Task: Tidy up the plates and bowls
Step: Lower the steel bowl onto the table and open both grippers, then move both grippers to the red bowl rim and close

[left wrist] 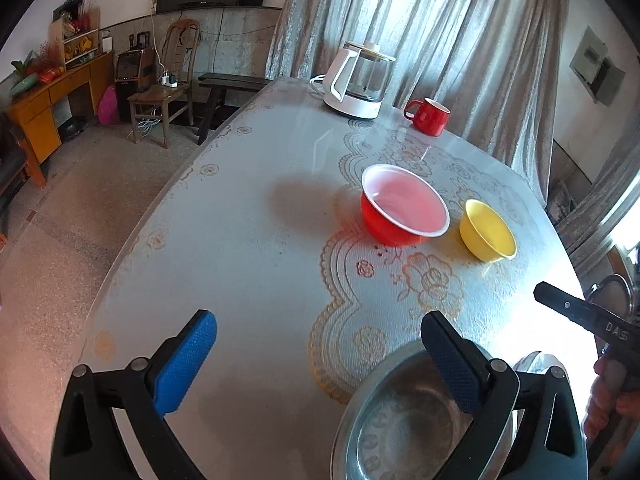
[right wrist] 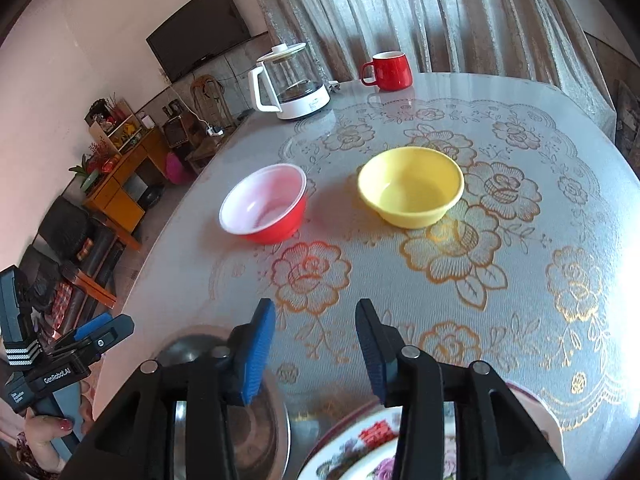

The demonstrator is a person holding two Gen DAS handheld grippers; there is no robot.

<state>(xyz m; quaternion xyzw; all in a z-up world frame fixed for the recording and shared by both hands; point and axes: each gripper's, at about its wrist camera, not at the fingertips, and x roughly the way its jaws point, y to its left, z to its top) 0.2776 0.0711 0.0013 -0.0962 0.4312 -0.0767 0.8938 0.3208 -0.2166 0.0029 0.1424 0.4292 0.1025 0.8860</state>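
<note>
A red bowl (left wrist: 404, 206) with a white inside and a yellow bowl (left wrist: 487, 231) stand side by side in the middle of the table; both show in the right wrist view, red bowl (right wrist: 266, 204), yellow bowl (right wrist: 411, 188). A steel bowl (left wrist: 404, 420) sits near the front edge under my left gripper (left wrist: 320, 360), which is open and empty; it also shows in the right wrist view (right wrist: 256, 428). My right gripper (right wrist: 316, 352) is open and empty above a flowered plate (right wrist: 360, 452) and the steel bowl.
A white electric kettle (left wrist: 356, 80) and a red mug (left wrist: 428, 116) stand at the table's far side by the curtain. The table (right wrist: 520, 280) has a lace-patterned cover. Chairs, a bench and a desk stand on the floor to the left.
</note>
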